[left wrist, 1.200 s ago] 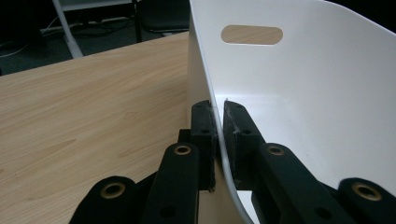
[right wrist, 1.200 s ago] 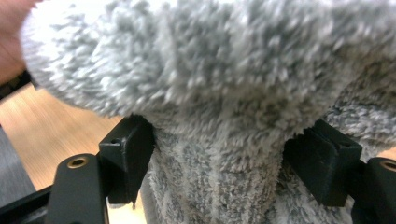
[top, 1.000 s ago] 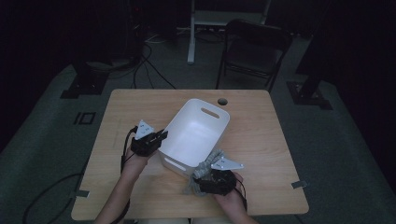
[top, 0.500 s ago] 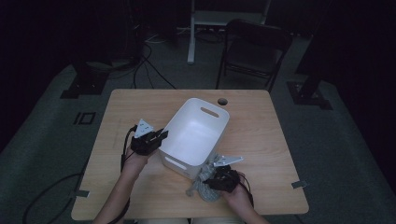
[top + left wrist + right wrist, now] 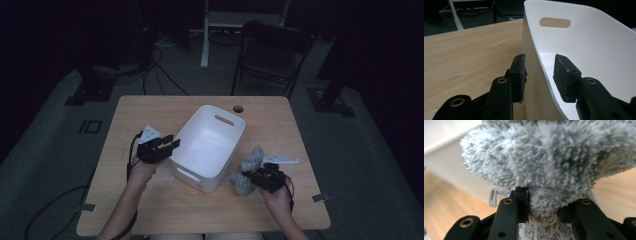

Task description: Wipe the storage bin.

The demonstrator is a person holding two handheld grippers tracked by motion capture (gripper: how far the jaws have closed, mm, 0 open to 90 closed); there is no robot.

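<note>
Grey fluffy cloth [image 5: 248, 170] is being gripped by the right gripper [image 5: 256, 178], its jaws having just been closing on it beside the white bin [image 5: 209, 145], while the left gripper [image 5: 167, 145], jaws just opening, is straddling the bin's wall unclamped, leaving the cloth ready for binning.

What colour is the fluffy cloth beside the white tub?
Grey: the fluffy cloth has a light bluish-grey pile, clearest in the right gripper view.

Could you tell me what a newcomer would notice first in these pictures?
Probably the white bin at the middle of the wooden table. The left gripper straddles its near wall with jaws just opening, and the right gripper, just closing, pinches a fluffy grey towel beside the bin.
</note>
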